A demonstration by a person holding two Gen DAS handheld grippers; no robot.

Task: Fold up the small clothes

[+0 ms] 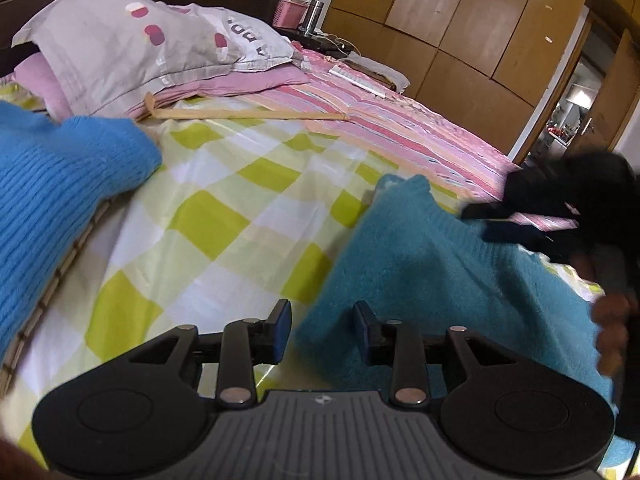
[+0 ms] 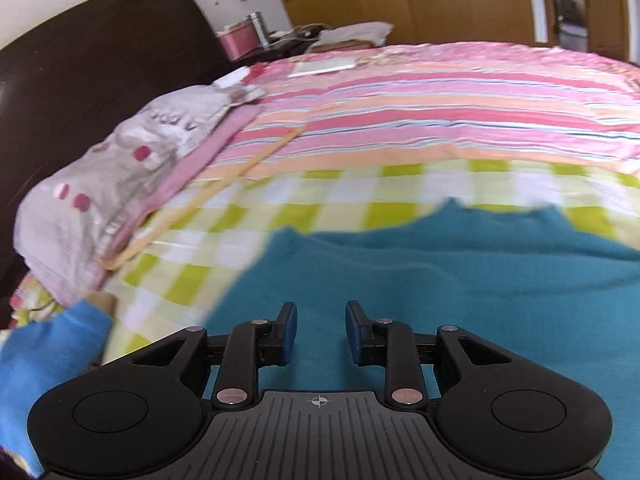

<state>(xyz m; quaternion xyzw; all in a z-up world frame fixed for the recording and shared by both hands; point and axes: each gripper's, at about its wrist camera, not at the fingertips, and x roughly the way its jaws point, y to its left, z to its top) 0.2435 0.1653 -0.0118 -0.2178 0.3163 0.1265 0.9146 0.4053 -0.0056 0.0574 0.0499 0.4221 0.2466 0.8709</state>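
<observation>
Teal knit sweater (image 2: pixel 460 280) lies rumpled, fuzzy.

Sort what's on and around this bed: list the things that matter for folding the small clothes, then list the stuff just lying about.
For the job:
teal sweater
blue knit garment
left gripper, open
right gripper, open

Lying about:
pillow
wooden stick
pink basket
metal flask
checked sheet

The left gripper (image 1: pixel 322 330) points forward and downward, its jaws parted with nothing between the blue pads (image 1: pixel 283 320). The right gripper (image 2: pixel 321 330) is tilted down likewise, jaws apart and empty. A blurred hand (image 1: pixel 610 336) shows at the left view's right edge.
</observation>
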